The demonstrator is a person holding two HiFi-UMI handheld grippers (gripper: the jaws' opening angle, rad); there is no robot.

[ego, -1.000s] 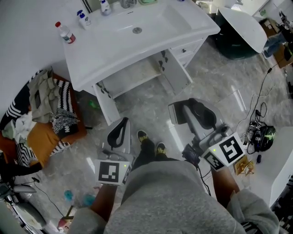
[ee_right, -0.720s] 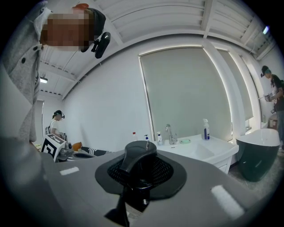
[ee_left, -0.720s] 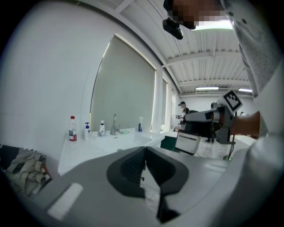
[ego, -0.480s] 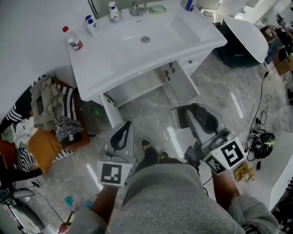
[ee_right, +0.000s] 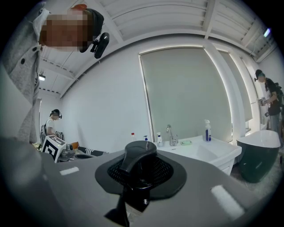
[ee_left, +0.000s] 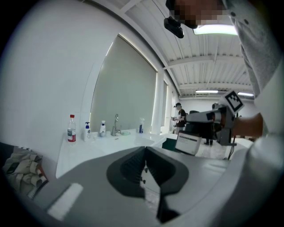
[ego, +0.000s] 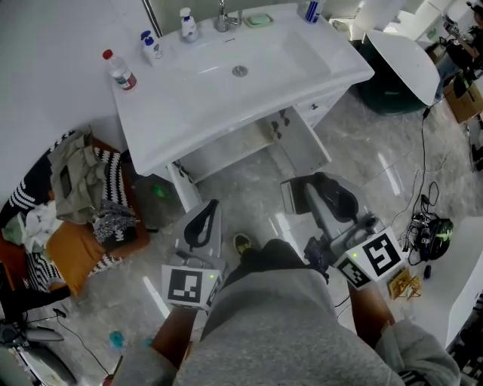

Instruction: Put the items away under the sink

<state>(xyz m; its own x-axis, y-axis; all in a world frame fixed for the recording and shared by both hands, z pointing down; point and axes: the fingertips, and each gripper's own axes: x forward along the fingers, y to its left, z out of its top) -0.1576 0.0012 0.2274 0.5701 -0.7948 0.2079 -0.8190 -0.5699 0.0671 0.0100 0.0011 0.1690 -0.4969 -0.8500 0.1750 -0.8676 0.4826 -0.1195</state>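
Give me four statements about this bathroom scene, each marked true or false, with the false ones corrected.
1. The cabinet door under the sink stands open. True.
2. The left gripper holds the red-capped bottle. False: its jaws are together on nothing, and the bottle stands on the countertop.
3. A green soap dish sits beside the faucet. True.
4. The right gripper has its jaws wide apart. False: they are together, with nothing between them.
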